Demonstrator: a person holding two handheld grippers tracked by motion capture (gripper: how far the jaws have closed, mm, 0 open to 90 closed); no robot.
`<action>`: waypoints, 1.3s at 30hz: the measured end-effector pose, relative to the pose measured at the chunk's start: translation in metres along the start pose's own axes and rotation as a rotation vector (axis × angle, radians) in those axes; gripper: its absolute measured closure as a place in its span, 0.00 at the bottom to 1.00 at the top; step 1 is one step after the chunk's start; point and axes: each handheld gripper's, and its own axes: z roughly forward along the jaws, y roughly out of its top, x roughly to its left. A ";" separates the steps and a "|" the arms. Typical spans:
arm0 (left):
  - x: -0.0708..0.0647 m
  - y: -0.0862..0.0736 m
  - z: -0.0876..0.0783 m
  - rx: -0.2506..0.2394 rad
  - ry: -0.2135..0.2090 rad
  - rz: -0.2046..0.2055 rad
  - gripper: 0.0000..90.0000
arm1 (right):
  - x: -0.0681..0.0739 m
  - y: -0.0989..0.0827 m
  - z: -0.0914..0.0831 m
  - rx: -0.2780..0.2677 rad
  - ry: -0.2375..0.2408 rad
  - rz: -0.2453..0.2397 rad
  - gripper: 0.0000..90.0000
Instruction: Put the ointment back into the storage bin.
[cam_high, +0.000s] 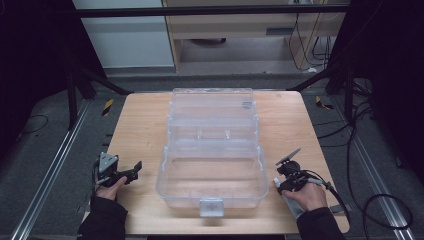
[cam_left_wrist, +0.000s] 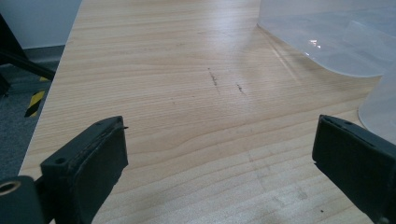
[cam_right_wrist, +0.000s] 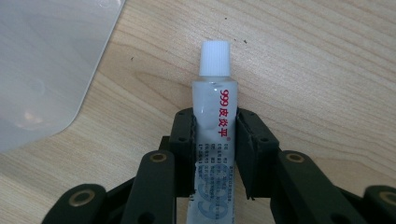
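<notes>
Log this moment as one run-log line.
right gripper: shut on white-capped ointment tube | left gripper: open | clear plastic box: open

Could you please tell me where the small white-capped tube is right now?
The tube lies on the wooden table between the pads of the right gripper, just right of the clear plastic box, near the table's front edge.

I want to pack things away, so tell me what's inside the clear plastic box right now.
The clear plastic box sits open, and through its walls nothing shows inside, only the wooden table beneath. The tube is outside it, clamped in the right gripper. The box's upper trays are too hazy to judge.
</notes>
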 end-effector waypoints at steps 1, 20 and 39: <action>0.000 0.000 0.000 0.000 0.000 0.000 0.03 | 0.000 0.000 0.000 0.005 0.003 0.002 0.77; 0.000 0.000 0.000 0.004 0.005 0.005 0.03 | -0.011 -0.001 -0.035 -0.097 0.038 -0.042 0.78; -0.001 0.000 0.000 0.001 0.001 0.009 0.03 | -0.007 0.016 -0.089 -0.356 0.084 -0.140 0.78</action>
